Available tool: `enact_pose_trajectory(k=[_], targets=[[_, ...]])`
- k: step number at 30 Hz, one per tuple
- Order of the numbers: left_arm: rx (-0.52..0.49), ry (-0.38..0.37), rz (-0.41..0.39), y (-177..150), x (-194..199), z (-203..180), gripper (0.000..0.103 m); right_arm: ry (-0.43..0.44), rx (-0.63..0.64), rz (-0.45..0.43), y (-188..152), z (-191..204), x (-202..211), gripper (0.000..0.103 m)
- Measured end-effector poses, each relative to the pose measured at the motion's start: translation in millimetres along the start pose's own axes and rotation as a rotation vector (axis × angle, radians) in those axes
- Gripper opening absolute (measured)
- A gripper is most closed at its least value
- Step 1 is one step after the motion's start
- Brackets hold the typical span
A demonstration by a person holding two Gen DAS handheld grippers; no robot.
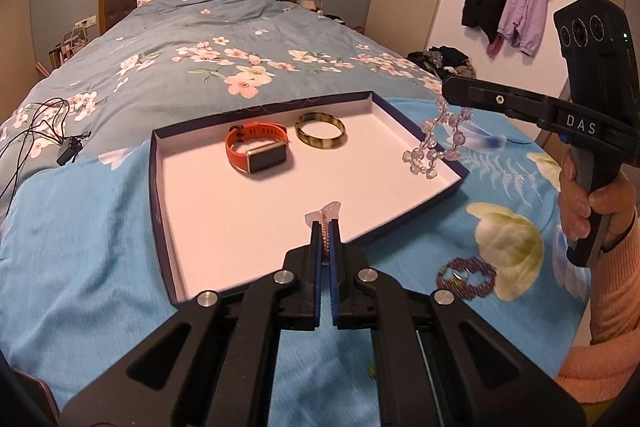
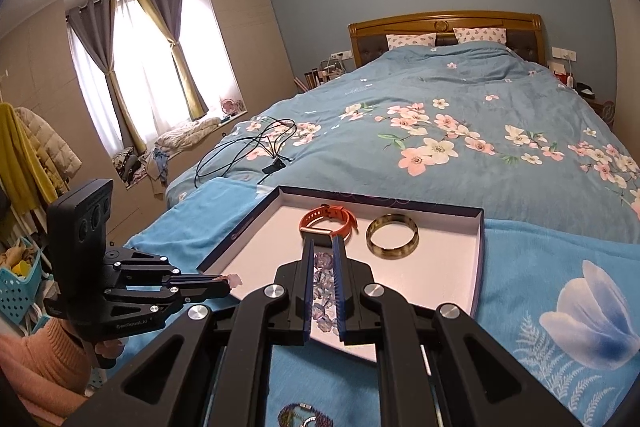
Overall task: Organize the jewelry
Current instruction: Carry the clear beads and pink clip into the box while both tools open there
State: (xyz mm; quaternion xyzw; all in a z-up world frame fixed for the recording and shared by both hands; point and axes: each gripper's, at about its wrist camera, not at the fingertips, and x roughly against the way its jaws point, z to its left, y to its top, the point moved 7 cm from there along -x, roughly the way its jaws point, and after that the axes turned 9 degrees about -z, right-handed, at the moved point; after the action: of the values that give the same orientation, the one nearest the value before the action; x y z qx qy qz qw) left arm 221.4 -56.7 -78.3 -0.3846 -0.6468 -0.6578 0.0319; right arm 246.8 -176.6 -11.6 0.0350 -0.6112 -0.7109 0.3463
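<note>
- Left tool point(image 1: 326, 227): jaws closed on a thin pinkish chain with a pale translucent charm point(image 1: 325, 213) showing past the tips; held above the near edge of the tray.
- Right tool point(image 2: 322, 263): jaws nearly closed on a bracelet of clear faceted lilac beads point(image 1: 438, 143), which hangs in a loop from the tips over the tray's 3 o'clock rim in the left wrist view.
- Shallow rectangular cardboard tray, dark blue walls, white floor point(image 1: 240, 227), lies on a bright blue floral blanket point(image 1: 80, 227) at the foot of the bed.
- Done so far, by my reading: orange-strapped rectangular smartwatch point(image 1: 258, 151) and mottled olive-brown bangle point(image 1: 320, 129) lie inside the tray towards 12 o'clock, just beside each other.
- Left to do: both held pieces are not yet set down in the tray.
- Purple beaded bracelet with a small metal ring point(image 1: 466, 277) lies on the blanket outside the tray, at about 4 o'clock from it; untouched.
- Estimate: roughly halfway.
</note>
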Motion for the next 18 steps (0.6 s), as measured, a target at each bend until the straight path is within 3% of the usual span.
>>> enact_pose_trajectory(k=[18], targets=[[0.019, 0.054, 0.051, 15, -50, 23, 0.003, -0.018, -0.040, 0.068, -3, -9, -64, 0.007]])
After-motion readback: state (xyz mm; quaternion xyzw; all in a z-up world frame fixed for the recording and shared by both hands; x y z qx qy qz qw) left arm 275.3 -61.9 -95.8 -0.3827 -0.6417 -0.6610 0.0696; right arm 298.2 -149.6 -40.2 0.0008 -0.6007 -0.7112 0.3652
